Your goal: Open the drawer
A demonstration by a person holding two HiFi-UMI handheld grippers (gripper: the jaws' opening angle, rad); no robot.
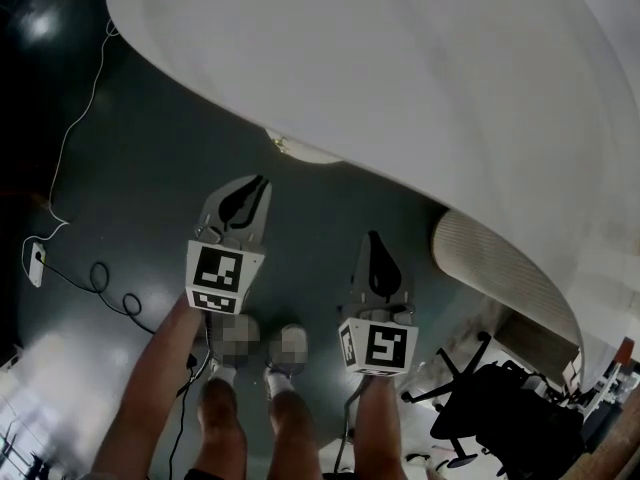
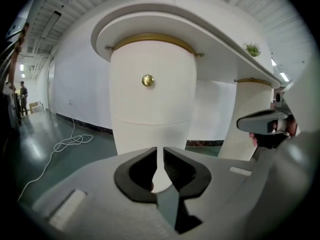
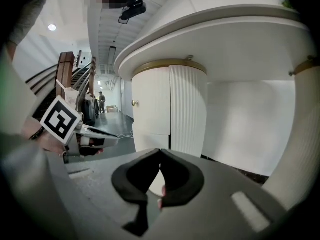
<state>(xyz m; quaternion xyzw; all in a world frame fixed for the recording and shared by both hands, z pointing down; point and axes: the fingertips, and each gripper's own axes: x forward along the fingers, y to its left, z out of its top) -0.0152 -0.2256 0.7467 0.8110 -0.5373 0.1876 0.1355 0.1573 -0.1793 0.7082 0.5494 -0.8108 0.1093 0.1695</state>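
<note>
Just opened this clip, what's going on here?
A person stands before a white curved desk, holding a gripper in each hand. The left gripper, jaws slightly apart and empty, faces the white rounded drawer unit and its round brass knob without touching it. The right gripper is shut and empty. The drawer still looks closed.

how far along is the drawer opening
Done: nothing yet; the drawer sits flush and closed. In hand: the left gripper, jaws barely apart and empty, points toward the knob but is well short of it; the right gripper is shut and empty. To do: reach the knob, grip it, pull.
</note>
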